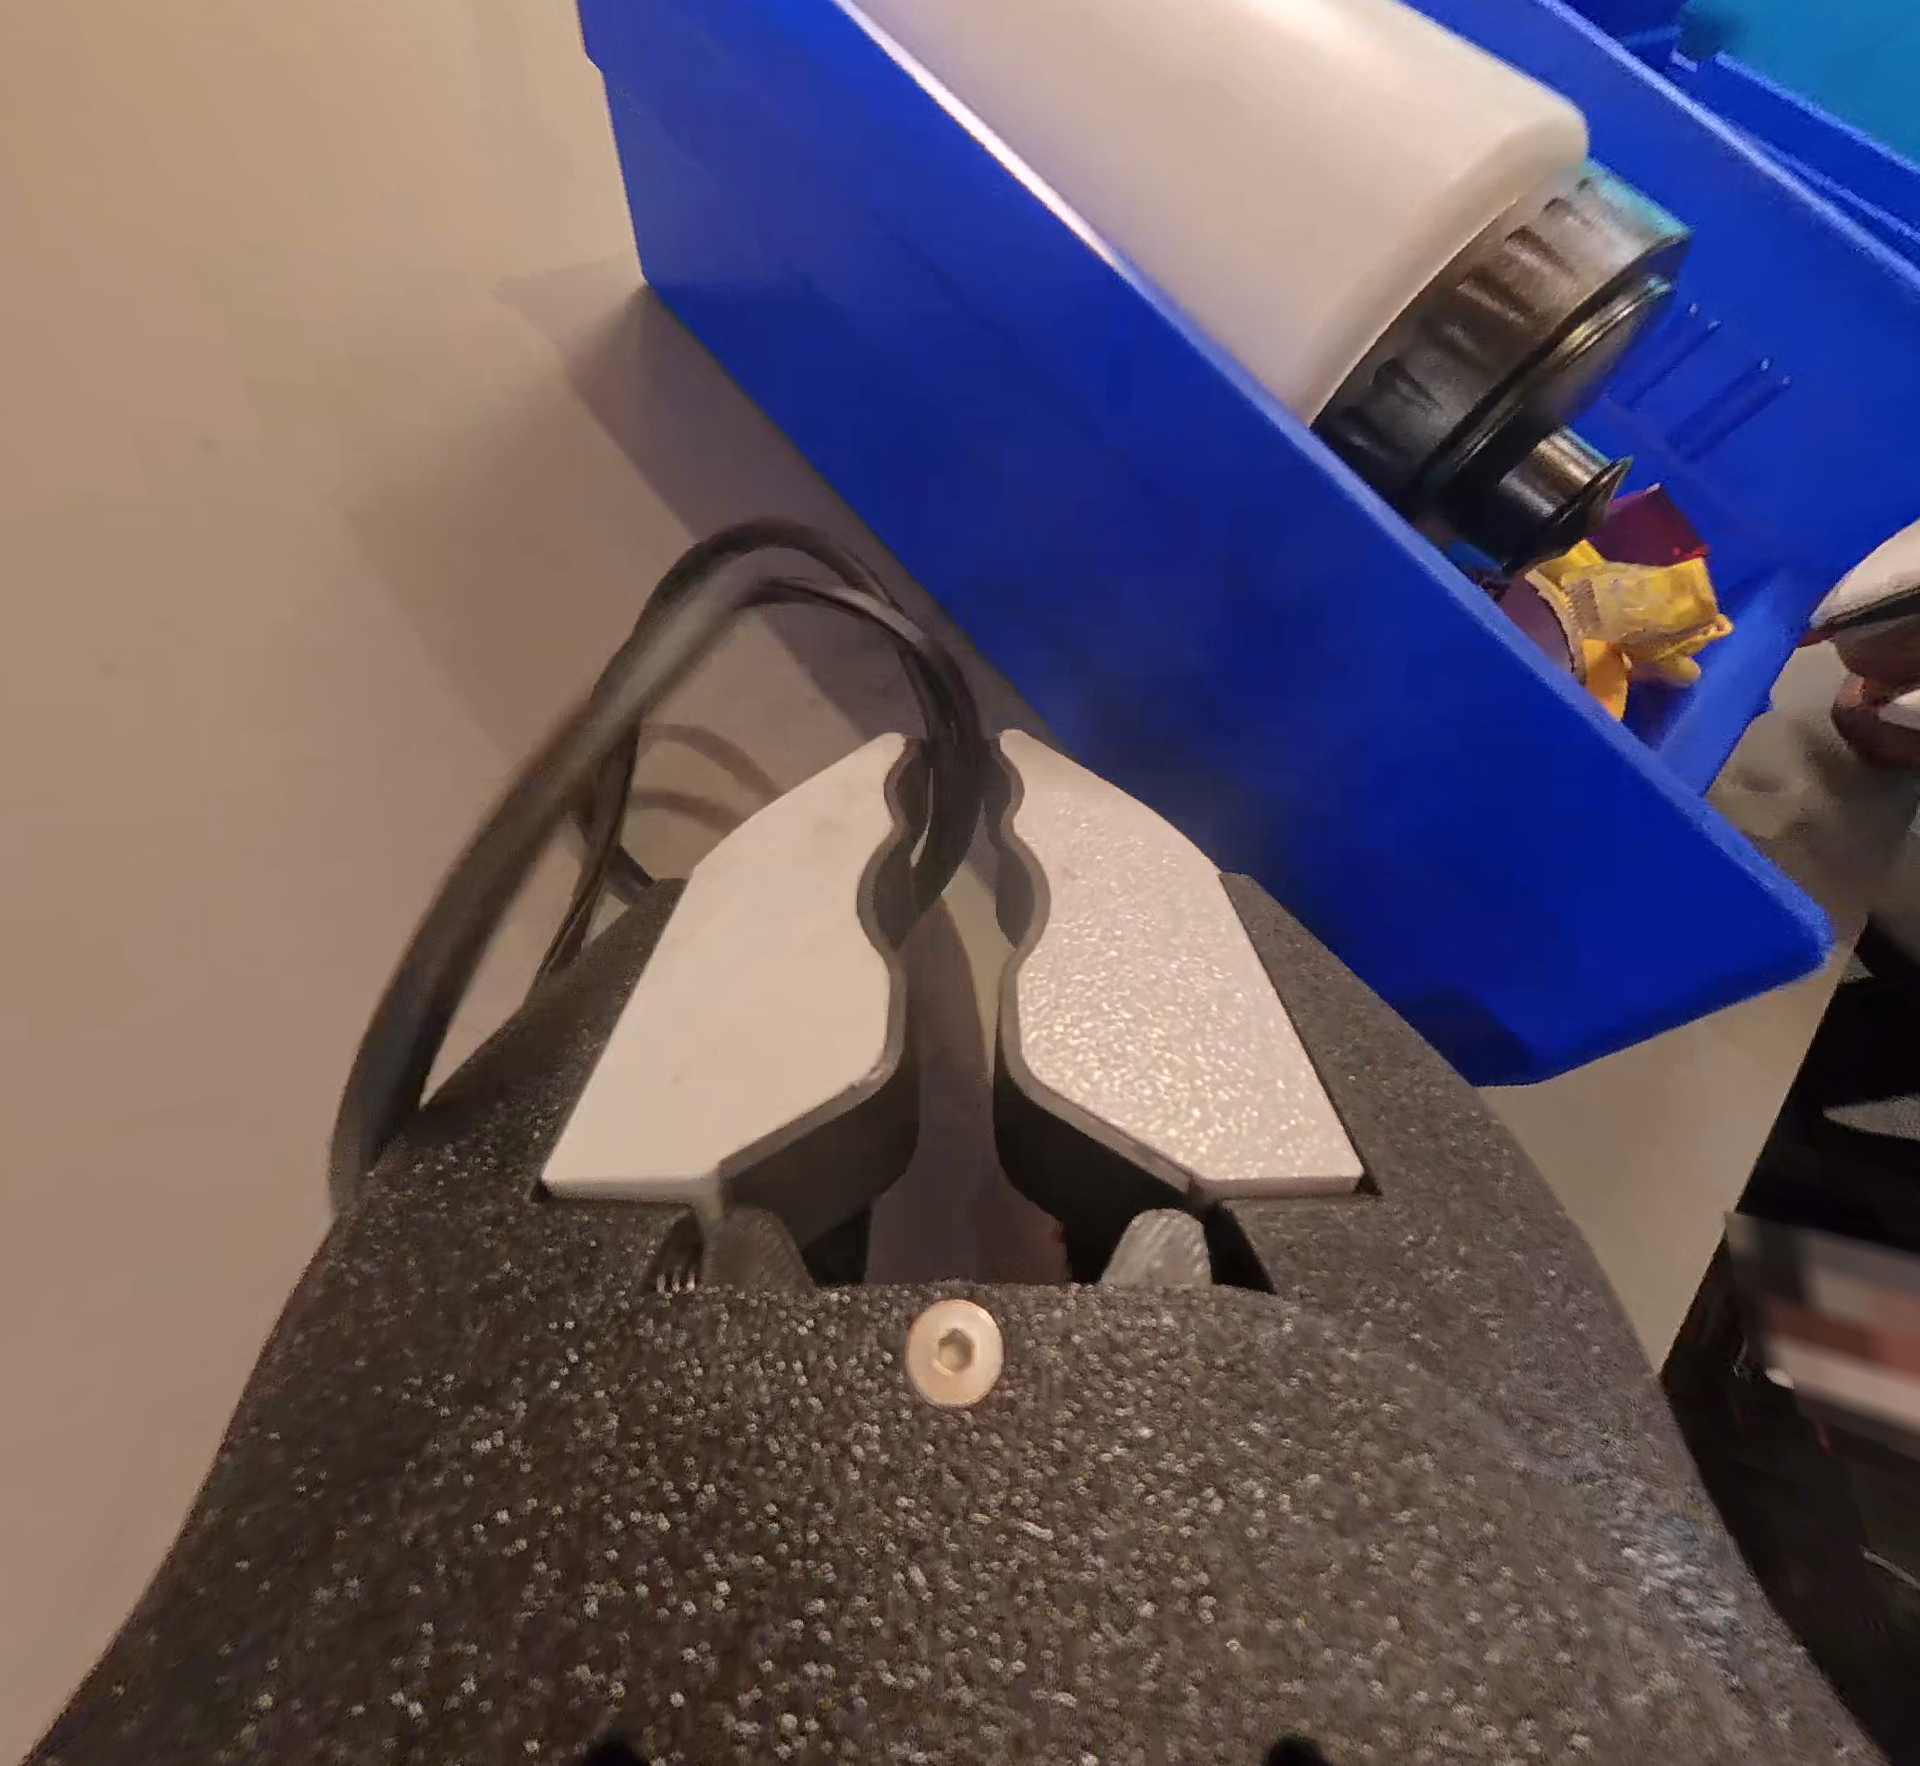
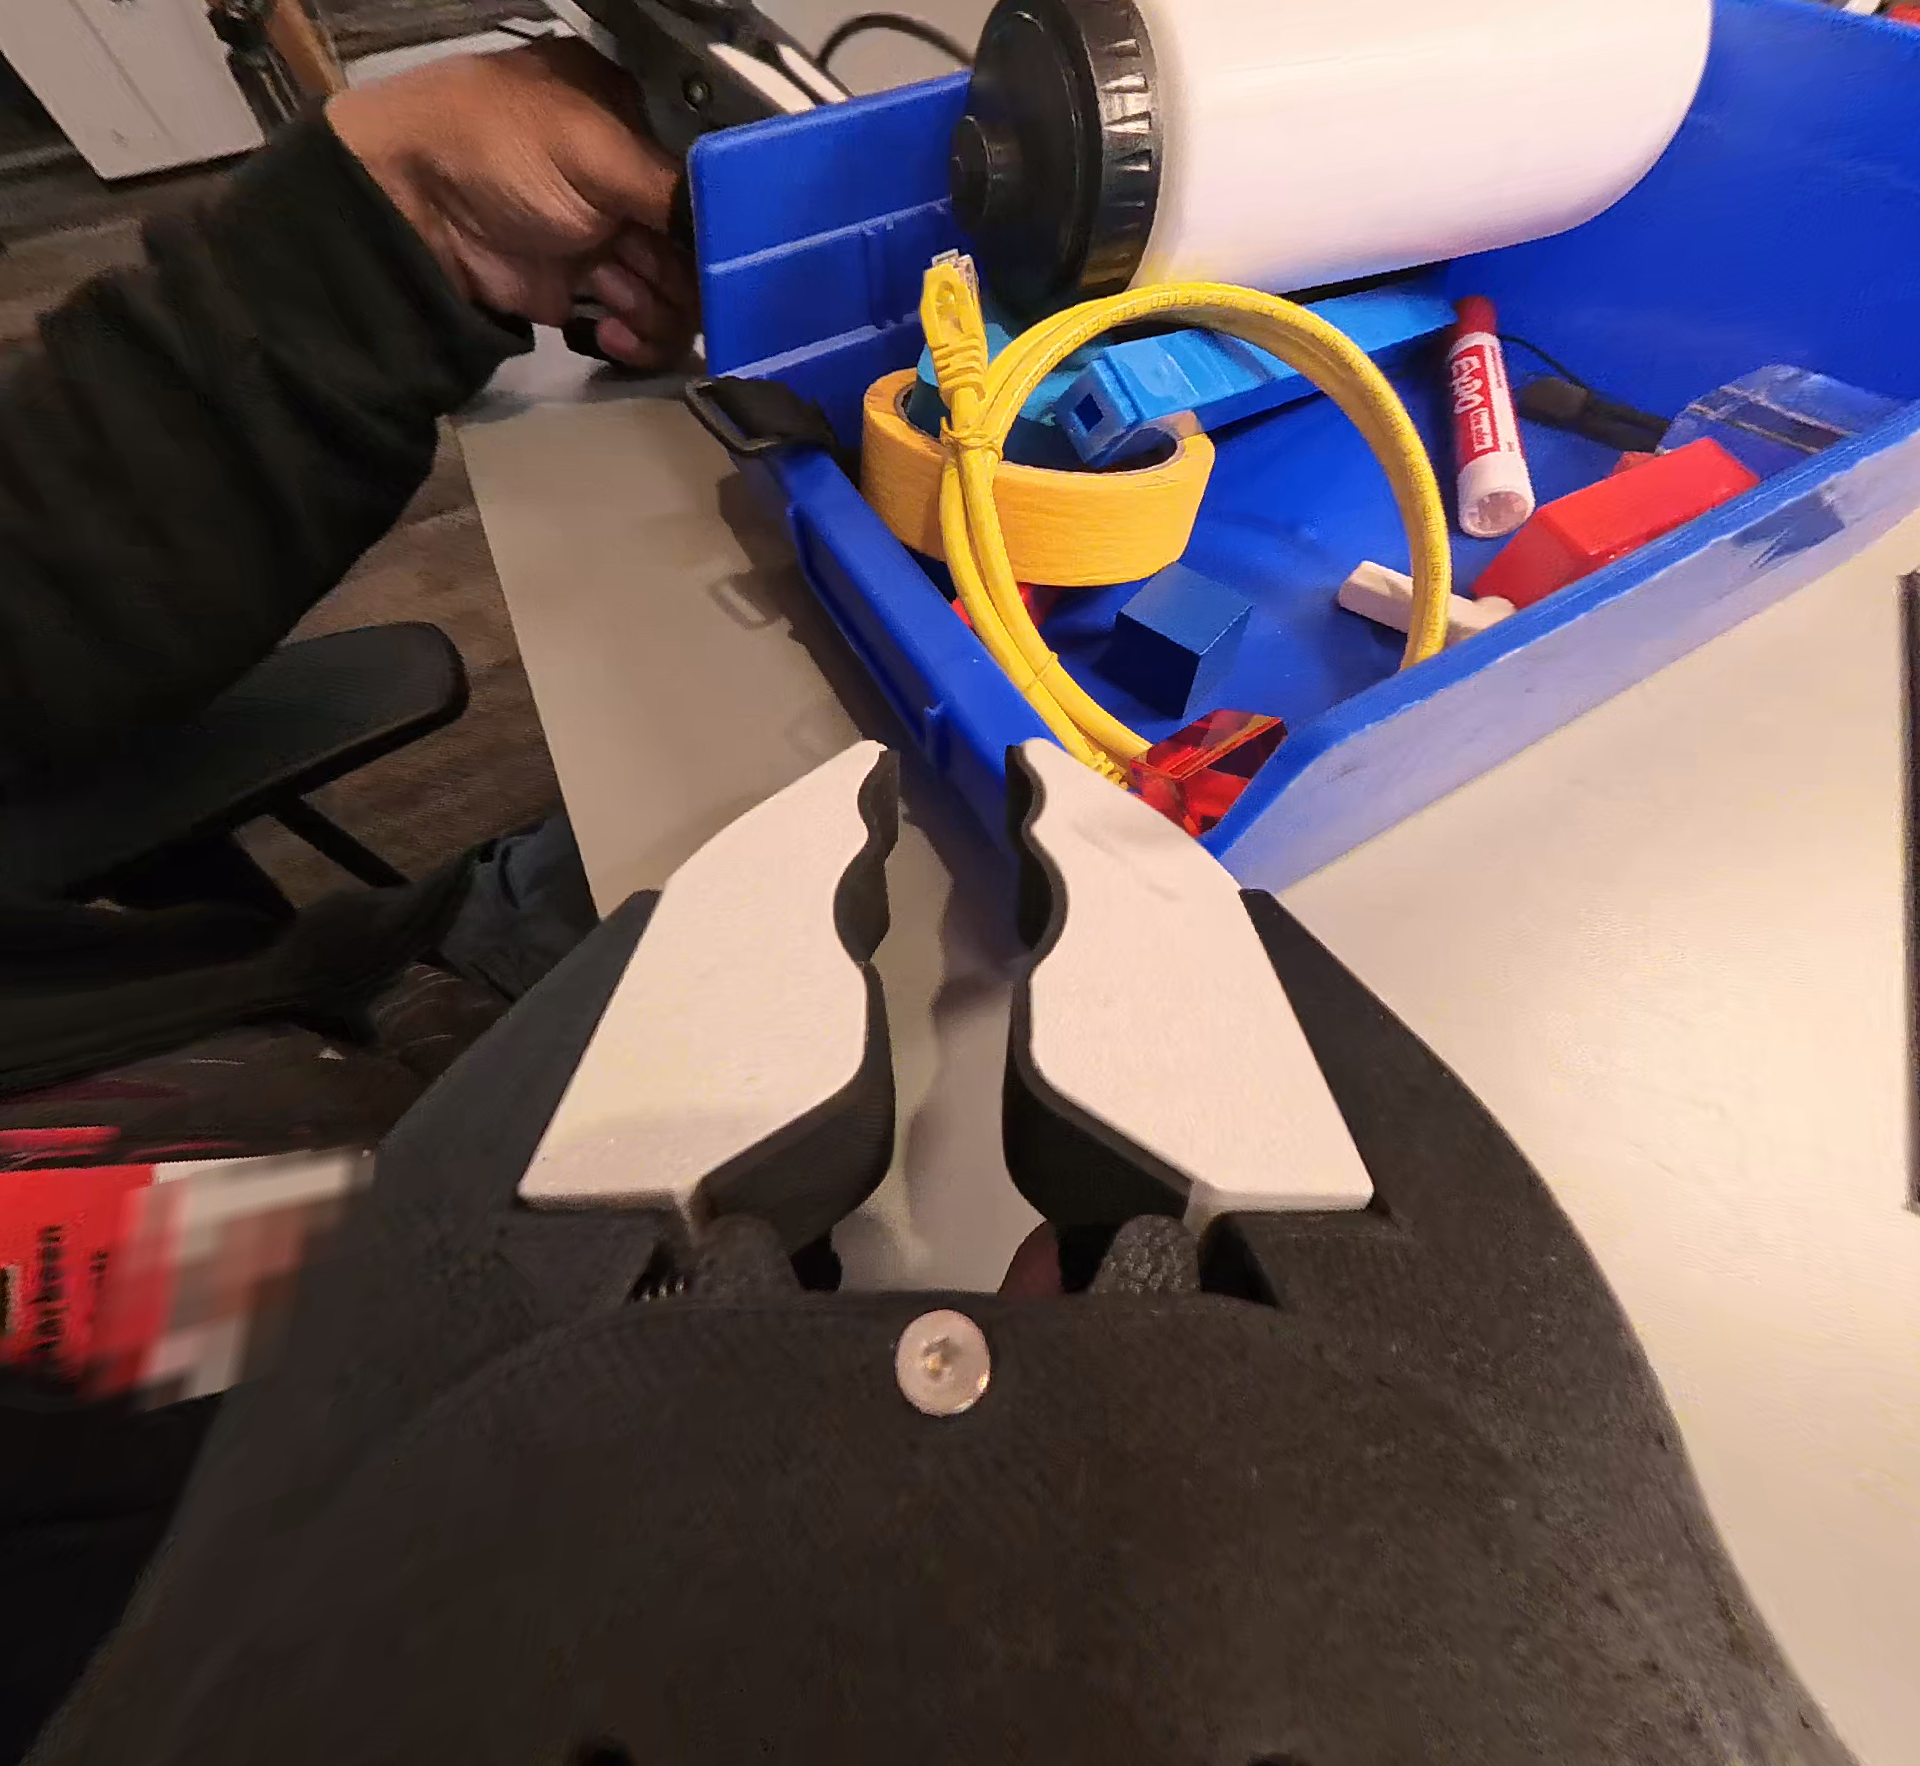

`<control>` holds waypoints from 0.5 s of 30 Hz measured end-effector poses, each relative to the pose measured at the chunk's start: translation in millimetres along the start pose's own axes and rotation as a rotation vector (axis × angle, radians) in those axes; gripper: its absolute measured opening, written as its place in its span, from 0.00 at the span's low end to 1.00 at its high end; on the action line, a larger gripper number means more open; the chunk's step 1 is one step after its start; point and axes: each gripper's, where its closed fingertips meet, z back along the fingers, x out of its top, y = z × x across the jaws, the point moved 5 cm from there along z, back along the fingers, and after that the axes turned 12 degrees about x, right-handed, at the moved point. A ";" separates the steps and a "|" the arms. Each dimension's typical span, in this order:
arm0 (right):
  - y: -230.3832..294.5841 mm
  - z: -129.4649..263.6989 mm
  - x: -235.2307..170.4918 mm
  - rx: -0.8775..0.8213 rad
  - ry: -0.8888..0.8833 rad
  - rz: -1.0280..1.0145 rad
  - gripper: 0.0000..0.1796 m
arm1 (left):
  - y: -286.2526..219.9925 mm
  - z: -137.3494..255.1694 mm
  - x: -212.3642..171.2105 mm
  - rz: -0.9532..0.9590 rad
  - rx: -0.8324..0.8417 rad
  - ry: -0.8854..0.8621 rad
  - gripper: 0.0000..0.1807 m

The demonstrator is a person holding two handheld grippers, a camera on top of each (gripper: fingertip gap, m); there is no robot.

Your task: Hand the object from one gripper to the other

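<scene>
A black cable (image 1: 665, 656) loops up from my left gripper (image 1: 951, 760), which is shut on it beside the outer wall of a blue bin (image 1: 1039, 521). The table lies just below. In the right wrist view the left gripper (image 2: 769, 80) sits behind the bin's far left corner, held by a hand (image 2: 520, 178), with a bit of the black cable (image 2: 883, 28) showing past it. My right gripper (image 2: 951, 760) is at the bin's near corner, above the table. Its jaws are nearly together, with a narrow gap and nothing between them.
The blue bin (image 2: 1558, 729) holds a white bottle (image 2: 1403, 106) with a black cap, a yellow cable (image 2: 1382, 428), yellow tape (image 2: 1081, 521), a red marker (image 2: 1486, 428), and red (image 2: 1621, 511) and blue (image 2: 1184, 636) blocks. An office chair (image 2: 312, 708) stands left of the table edge. Some 20 centimeters of space lies between my two pairs of fingers.
</scene>
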 end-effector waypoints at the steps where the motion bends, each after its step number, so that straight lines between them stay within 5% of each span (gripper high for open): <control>1: -0.3 0.4 0.1 0.015 -0.006 -0.011 0.10 | -0.4 -1.7 -1.0 -0.011 -0.003 0.016 0.06; 15: -3.8 6.3 2.8 0.275 -0.089 -0.176 0.03 | -3.1 31.5 -4.7 -0.289 -0.020 0.315 0.31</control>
